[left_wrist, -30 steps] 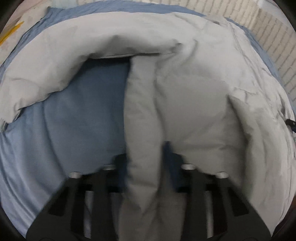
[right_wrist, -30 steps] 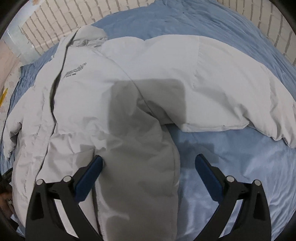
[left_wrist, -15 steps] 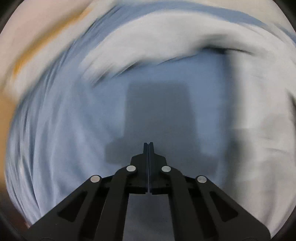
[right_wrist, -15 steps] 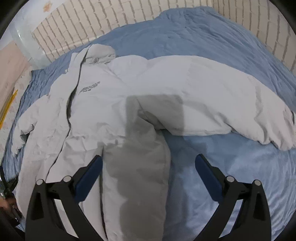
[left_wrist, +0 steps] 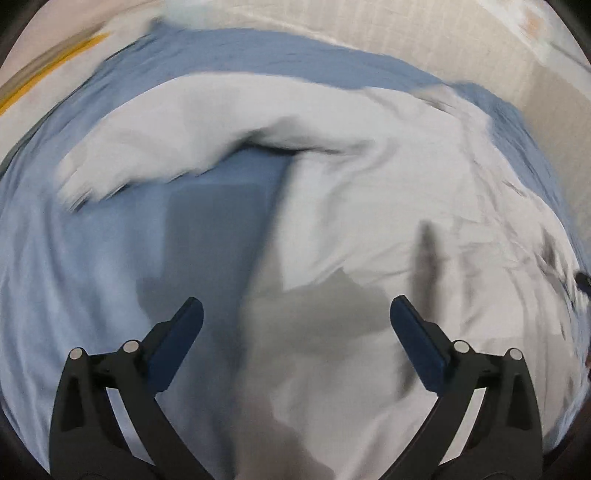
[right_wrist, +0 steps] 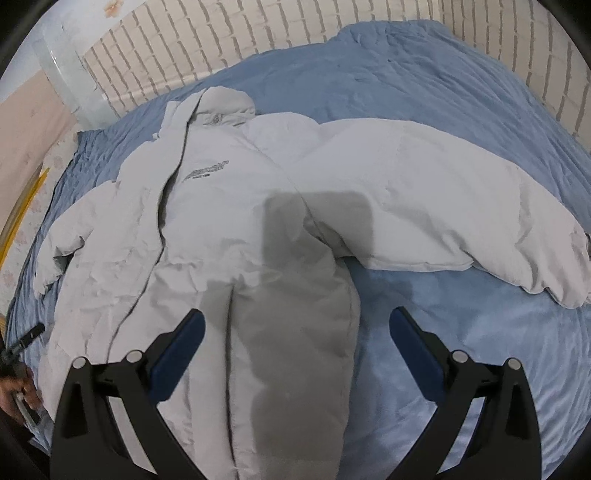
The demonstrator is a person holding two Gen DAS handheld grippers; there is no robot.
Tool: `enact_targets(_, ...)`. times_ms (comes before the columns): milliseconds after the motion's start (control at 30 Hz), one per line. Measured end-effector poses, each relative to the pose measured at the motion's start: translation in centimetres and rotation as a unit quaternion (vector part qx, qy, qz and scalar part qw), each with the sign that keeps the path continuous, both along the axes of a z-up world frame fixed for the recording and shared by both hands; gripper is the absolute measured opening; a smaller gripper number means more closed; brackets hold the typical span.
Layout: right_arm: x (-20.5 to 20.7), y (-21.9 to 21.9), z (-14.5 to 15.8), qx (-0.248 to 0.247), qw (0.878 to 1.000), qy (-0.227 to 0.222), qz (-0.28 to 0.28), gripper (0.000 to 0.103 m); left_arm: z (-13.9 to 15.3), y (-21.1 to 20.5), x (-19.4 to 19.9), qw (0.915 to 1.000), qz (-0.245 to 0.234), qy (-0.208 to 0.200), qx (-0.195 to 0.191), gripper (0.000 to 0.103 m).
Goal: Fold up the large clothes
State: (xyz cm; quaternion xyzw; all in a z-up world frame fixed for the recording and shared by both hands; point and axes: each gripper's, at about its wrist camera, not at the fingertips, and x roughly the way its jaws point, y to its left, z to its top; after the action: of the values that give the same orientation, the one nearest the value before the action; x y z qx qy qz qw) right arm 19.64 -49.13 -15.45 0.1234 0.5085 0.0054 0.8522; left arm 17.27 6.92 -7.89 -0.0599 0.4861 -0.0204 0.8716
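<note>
A large light-grey puffer jacket lies front-up on a blue bedsheet, zip closed, hood at the far end. One sleeve stretches out to the right, the other sleeve to the left. My right gripper is open and empty above the jacket's lower right hem. In the blurred left wrist view the jacket fills the right side, with a sleeve reaching left. My left gripper is open and empty above the jacket's edge.
A white brick-pattern wall runs behind the bed. A pale floor with a yellow strip lies at the left. The left hand and its gripper show at the left edge of the right wrist view.
My left gripper held a fold of the jacket, then appeared shut and empty over the sheet, and now stands open. My right gripper has drawn back and up, so more of the jacket shows.
</note>
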Motion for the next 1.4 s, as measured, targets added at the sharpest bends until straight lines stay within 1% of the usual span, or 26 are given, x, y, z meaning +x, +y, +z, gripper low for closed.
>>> enact_targets(67, 0.2, -0.3, -0.4, -0.004, 1.0, 0.008, -0.004, 0.1, -1.4, -1.9, 2.6, 0.9989, -0.037, 0.027, 0.009, 0.1)
enact_targets(100, 0.5, -0.5, -0.6, -0.004, 1.0, 0.01, -0.007, 0.1, -2.7, -2.8, 3.8, 0.9968, -0.056, 0.056, 0.009, 0.1)
enact_targets(167, 0.9, -0.6, -0.9, 0.001, 1.0, 0.011, -0.008, 0.1, -5.2, -3.7, 5.1, 0.993, -0.073, 0.092, 0.015, 0.1)
enact_targets(267, 1.6, -0.7, -2.0, 0.023, 1.0, 0.017, -0.01, 0.1, -6.5, -3.7, 6.4, 0.9948, -0.067, 0.076, 0.012, 0.1)
enact_targets(333, 2.2, -0.4, -3.0, 0.025, 0.999, 0.032, -0.009, 0.1, -6.6, -3.9, 7.1, 0.9958, -0.063, 0.065, 0.015, 0.096)
enact_targets(433, 2.9, 0.7, -4.8, 0.039, 0.997, 0.061, 0.006, 0.1, -6.7, -4.9, 7.5, 0.994, -0.091, 0.049, 0.036, 0.077)
enact_targets(467, 3.0, 1.0, -5.2, 0.041, 0.997, 0.068, 0.011, 0.099, -6.6, -5.4, 8.0, 0.994, -0.092, 0.043, 0.039, 0.059)
enact_targets(500, 3.1, 1.5, -5.7, 0.04, 0.996, 0.076, 0.017, 0.095, -6.5, -5.3, 8.3, 0.9949, -0.084, 0.038, 0.039, 0.044)
enact_targets(533, 3.3, 2.1, -6.4, 0.042, 0.995, 0.085, 0.023, 0.092, -6.5, -5.0, 8.8, 0.9956, -0.078, 0.037, 0.035, 0.037)
enact_targets(567, 3.2, 2.4, -6.6, 0.047, 0.995, 0.087, 0.022, 0.086, -6.1, -4.8, 8.7, 0.9964, -0.072, 0.032, 0.029, 0.027)
enact_targets(600, 3.2, 2.6, -6.9, 0.062, 0.994, 0.089, 0.018, 0.074, -5.6, -4.7, 8.5, 0.9968, -0.069, 0.024, 0.032, 0.018)
enact_targets(633, 3.1, 2.8, -7.1, 0.081, 0.992, 0.091, 0.012, 0.065, -5.3, -4.9, 8.4, 0.9969, -0.067, 0.016, 0.036, 0.015)
enact_targets(700, 3.1, 3.6, -6.6, 0.09, 0.992, 0.081, 0.018, 0.033, -4.2, -5.5, 8.0, 0.997, -0.065, 0.004, 0.042, 0.008)
enact_targets(767, 3.0, 5.3, -5.5, 0.052, 0.996, 0.061, 0.041, 0.023, -3.3, -5.7, 7.0, 0.9971, -0.058, -0.005, 0.049, 0.006)
enact_targets(867, 3.1, 7.0, -4.3, 0.01, 0.997, 0.029, 0.071, 0.017, -1.5, -5.2, 2.0, 0.9987, -0.019, -0.002, 0.047, 0.006)
enact_targets(967, 3.4, 8.4, -2.9, -0.041, 0.994, -0.014, 0.097, 0.015, -1.4, -7.6, -0.6, 0.9986, 0.005, 0.011, 0.052, 0.005)
enact_targets(1000, 3.4, 8.9, -2.4, -0.058, 0.993, -0.028, 0.103, 0.015, -1.5, -8.6, -0.9, 0.9987, 0.015, 0.015, 0.046, 0.005)
enact_targets(1033, 3.6, 9.4, -1.8, -0.078, 0.99, -0.045, 0.107, 0.015, -1.1, -7.5, -2.0, 0.9988, 0.021, 0.015, 0.041, 0.004)
enact_targets(1067, 3.5, 9.8, -1.4, -0.098, 0.987, -0.059, 0.109, 0.015, -1.0, -7.4, -2.3, 0.9995, 0.025, 0.012, 0.015, 0.004)
enact_targets(1133, 3.7, 9.8, -1.0, -0.111, 0.986, -0.05, 0.118, 0.017, -0.9, -5.8, -3.8, 0.9989, 0.036, -0.006, -0.031, 0.008)
enact_targets(1200, 3.6, 9.2, -1.4, -0.104, 0.987, -0.022, 0.119, 0.022, -0.7, -4.5, -3.7, 0.9958, 0.064, -0.013, -0.064, 0.019)
enact_targets(1233, 3.3, 8.8, -1.3, -0.098, 0.988, -0.012, 0.118, 0.024, -0.5, -4.0, -3.9, 0.9955, 0.071, -0.016, -0.062, 0.021)
enact_targets(1300, 2.5, 7.5, -1.6, -0.081, 0.99, 0.012, 0.114, 0.04, -0.2, -4.5, -3.6, 0.9959, 0.07, -0.017, -0.054, 0.03)
enact_targets(1333, 2.0, 6.5, -1.5, -0.077, 0.991, 0.02, 0.104, 0.048, 0.6, -4.5, -3.7, 0.9955, 0.076, -0.03, -0.047, 0.041)
enact_targets(1367, 1.7, 5.6, -1.2, -0.074, 0.993, 0.021, 0.094, 0.064, 1.8, -3.3, -5.1, 0.9945, 0.086, -0.05, -0.034, 0.075)
enact_targets(1400, 1.4, 4.6, -0.7, -0.069, 0.994, 0.016, 0.086, 0.074, 3.0, -3.3, -5.4, 0.992, 0.097, -0.079, -0.018, 0.096)
